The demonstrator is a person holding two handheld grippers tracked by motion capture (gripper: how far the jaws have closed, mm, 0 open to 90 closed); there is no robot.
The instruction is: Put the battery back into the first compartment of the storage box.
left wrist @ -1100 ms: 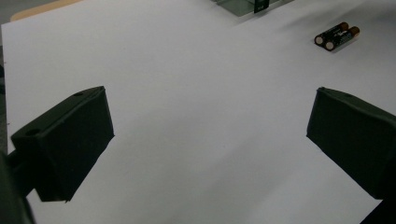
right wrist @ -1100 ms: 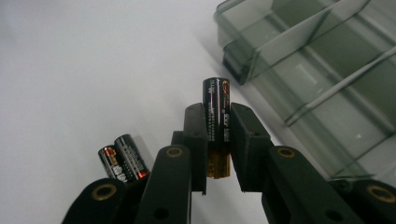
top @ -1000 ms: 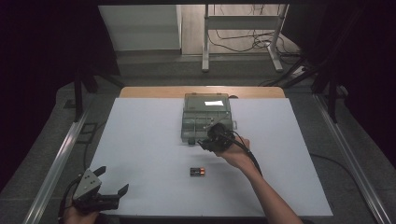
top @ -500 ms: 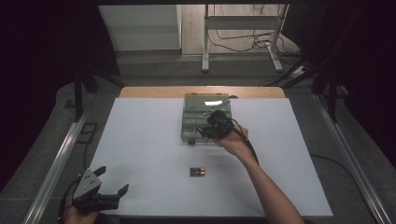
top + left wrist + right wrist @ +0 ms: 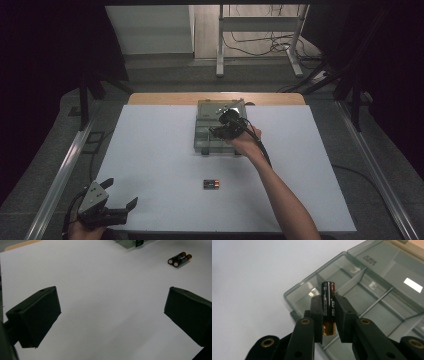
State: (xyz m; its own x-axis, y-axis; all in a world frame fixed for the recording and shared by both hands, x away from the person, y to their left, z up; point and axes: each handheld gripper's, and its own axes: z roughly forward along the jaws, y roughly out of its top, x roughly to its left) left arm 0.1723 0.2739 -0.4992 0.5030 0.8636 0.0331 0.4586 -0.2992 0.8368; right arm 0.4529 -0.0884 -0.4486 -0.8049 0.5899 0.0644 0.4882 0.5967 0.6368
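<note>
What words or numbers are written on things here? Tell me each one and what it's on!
Held battery: white print down its side, too small to read.
Clear box: raised lettering moulded in the lid, upside down and too blurred to read.
Two batteries on the table: label print, too small to read.

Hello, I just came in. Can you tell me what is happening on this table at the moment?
A person works at a white table with a gripper in each hand. The right gripper is shut on one battery and holds it above the clear compartment box at the far side, so it looks as if batteries are being sorted into the box. Two more batteries lie side by side on the table nearer the person. The left gripper waits open at the near left corner, holding nothing.
</note>
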